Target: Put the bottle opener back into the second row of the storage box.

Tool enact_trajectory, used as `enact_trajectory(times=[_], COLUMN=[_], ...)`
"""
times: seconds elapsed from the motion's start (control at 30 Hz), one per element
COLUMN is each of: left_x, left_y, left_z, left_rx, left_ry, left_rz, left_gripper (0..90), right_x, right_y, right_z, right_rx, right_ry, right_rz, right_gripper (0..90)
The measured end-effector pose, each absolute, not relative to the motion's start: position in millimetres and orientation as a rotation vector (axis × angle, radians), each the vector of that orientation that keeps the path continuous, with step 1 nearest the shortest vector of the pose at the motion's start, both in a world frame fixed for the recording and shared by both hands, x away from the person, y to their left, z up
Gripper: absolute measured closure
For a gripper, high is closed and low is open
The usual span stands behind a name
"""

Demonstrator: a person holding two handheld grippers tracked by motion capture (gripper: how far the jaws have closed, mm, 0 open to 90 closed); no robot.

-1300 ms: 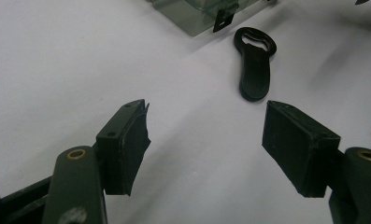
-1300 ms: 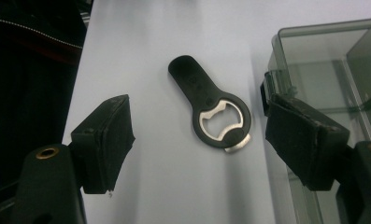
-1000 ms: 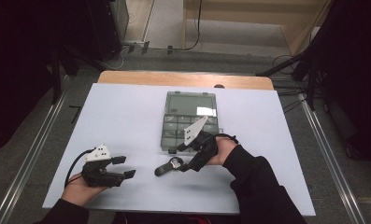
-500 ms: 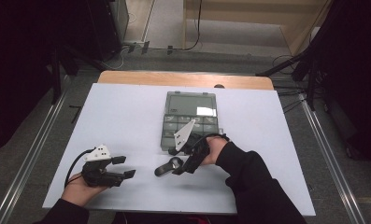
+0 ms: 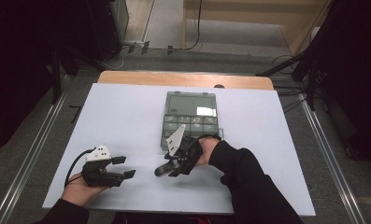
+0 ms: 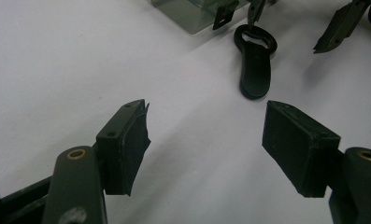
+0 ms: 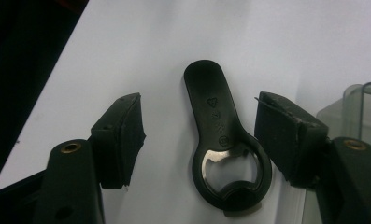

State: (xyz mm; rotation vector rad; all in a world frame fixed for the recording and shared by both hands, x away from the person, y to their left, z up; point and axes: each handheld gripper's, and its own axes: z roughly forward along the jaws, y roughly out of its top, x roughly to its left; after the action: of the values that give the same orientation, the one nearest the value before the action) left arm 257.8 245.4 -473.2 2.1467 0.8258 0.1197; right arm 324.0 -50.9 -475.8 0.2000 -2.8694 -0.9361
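A black bottle opener [image 7: 220, 140] with a metal mouth lies flat on the white table, its handle pointing away from the right gripper. My right gripper [image 7: 199, 135] is open, its jaws standing on either side of the opener without touching it. In the high view the right gripper [image 5: 171, 168] sits over the opener [image 5: 160, 171] at the front middle of the table. My left gripper [image 5: 122, 167] rests open at the front left, nothing between its jaws. The left gripper view has the opener [image 6: 255, 65] lying ahead of the left gripper [image 6: 206, 135].
A clear plastic compartment box [image 5: 190, 116] with its lid shut lies just behind the opener; its corner [image 7: 360, 100] stands close to the right jaw. The white table top [image 5: 127, 112] spreads wide to the left. A wooden edge [image 5: 183, 78] runs along the back.
The right gripper has slid leftward and down toward the front edge, coming over the bottle opener. The left gripper has stayed where it was.
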Motion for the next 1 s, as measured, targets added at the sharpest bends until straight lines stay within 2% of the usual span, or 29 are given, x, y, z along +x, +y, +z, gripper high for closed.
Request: enact_trajectory(times=[0.6,1.0], left_x=[258.0,257.9], left_y=[246.1,245.9], left_z=[-473.3,-473.3], left_rx=[2.15,2.149], left_ry=[0.825,0.826], left_rz=[0.119,0.125], left_gripper=[31.2,31.2], right_x=[329.7,327.6], right_y=[-34.6,-33.0], right_z=[-490.6,-490.9], right_rx=[0.272,0.288], right_ry=[-2.917,-2.97], right_rz=[-0.84,-0.808], right_gripper=[43.9,56.3])
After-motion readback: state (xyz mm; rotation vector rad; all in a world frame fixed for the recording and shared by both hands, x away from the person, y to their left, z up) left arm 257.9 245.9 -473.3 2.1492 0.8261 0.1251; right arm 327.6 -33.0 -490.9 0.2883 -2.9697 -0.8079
